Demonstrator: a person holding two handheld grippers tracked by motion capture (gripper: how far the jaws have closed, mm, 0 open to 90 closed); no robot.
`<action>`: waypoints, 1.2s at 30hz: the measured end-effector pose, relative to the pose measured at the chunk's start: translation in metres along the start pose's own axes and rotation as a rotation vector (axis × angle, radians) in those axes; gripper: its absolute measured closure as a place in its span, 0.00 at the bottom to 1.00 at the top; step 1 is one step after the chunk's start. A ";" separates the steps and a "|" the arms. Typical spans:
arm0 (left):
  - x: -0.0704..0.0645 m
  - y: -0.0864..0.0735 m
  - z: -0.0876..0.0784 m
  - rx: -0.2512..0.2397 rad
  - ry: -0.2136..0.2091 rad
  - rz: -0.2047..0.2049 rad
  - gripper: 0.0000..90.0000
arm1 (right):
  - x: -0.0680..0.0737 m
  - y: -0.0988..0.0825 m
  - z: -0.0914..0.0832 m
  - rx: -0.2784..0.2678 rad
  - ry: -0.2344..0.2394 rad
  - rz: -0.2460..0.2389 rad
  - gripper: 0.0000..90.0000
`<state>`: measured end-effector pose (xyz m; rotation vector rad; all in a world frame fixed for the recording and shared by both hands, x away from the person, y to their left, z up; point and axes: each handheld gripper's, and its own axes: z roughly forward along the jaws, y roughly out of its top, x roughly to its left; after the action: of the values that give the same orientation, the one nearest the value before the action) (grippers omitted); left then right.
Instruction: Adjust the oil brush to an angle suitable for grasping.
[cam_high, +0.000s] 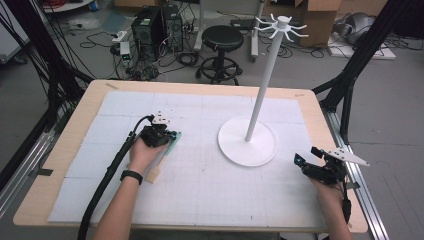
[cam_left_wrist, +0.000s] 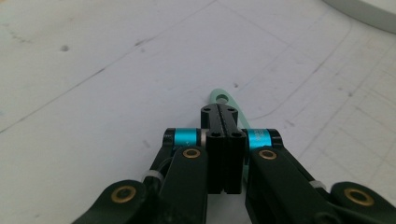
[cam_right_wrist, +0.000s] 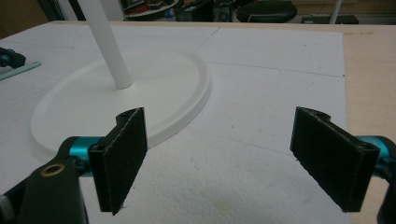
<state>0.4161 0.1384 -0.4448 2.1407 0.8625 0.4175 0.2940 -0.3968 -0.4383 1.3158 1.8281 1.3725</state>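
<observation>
left gripper view has the left gripper (cam_left_wrist: 223, 116) with its fingers pressed together on the thin mint-green plastic spatula handle (cam_left_wrist: 227, 103), whose holed tip pokes out just past them. right gripper (cam_right_wrist: 233, 158) hangs with fingers wide apart, holding nothing, near the round base of the tall white hook stand (cam_right_wrist: 119, 93). high view puts the spatula (cam_high: 165, 157) flat on the white foam-covered surface (cam_high: 210, 195), its beige blade toward the person. likely a lift to hang: the grip should stay firm, rise level, and keep the hole free for a hook.
</observation>
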 end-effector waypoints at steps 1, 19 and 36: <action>0.000 0.000 0.000 0.000 0.000 0.000 1.00 | 0.000 0.000 0.000 0.000 0.001 0.001 0.20; -0.046 0.016 0.013 0.034 -0.121 0.155 1.00 | 0.000 0.000 0.000 0.000 0.003 -0.005 0.22; -0.035 0.016 -0.027 -0.081 -0.090 0.079 0.43 | -0.001 0.000 0.001 0.002 0.002 -0.017 0.22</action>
<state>0.3834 0.1210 -0.4152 2.1065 0.7006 0.3862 0.2952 -0.3972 -0.4386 1.2977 1.8376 1.3644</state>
